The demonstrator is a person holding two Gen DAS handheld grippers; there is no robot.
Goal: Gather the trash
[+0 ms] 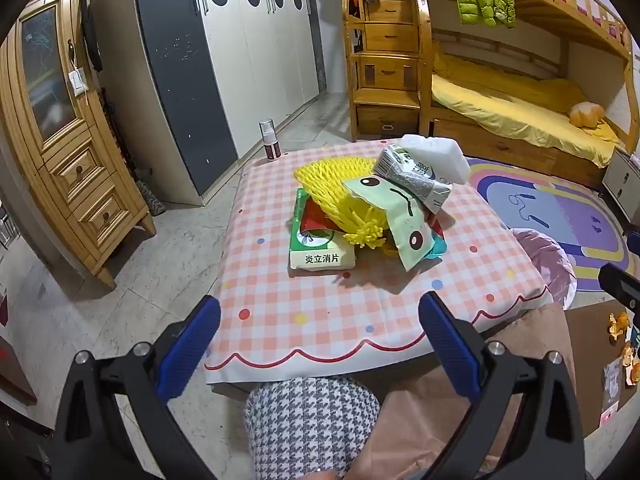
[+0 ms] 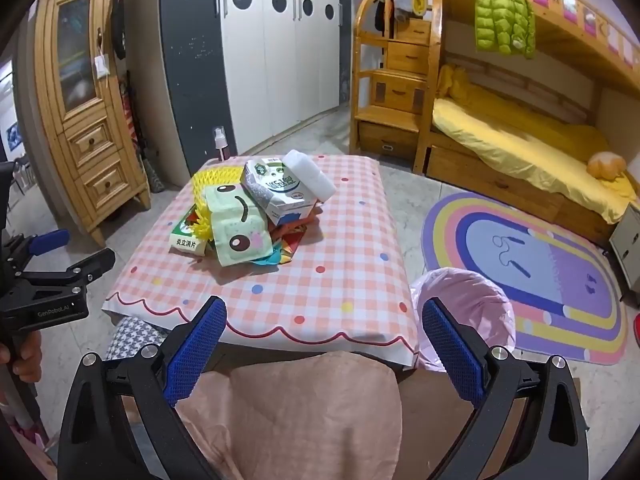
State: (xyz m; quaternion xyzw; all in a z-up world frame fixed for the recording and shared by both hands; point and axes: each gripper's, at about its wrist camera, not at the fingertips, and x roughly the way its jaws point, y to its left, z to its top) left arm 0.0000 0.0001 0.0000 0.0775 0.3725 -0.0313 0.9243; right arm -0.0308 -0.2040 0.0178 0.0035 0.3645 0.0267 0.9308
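A heap of trash lies on the checked tablecloth: a yellow foam net, a green face-print packet, a flattened milk carton, a white foam block and a green-and-white medicine box. My left gripper hangs open over the table's near edge, nothing between its fingers. My right gripper is open too, short of the table. A pink-lined bin stands at the table's right.
A spray bottle stands on the table's far left corner. A wooden cabinet is at left, a wardrobe behind, a bunk bed and rainbow rug at right. Orange peels lie on a brown surface. The person's knees are below.
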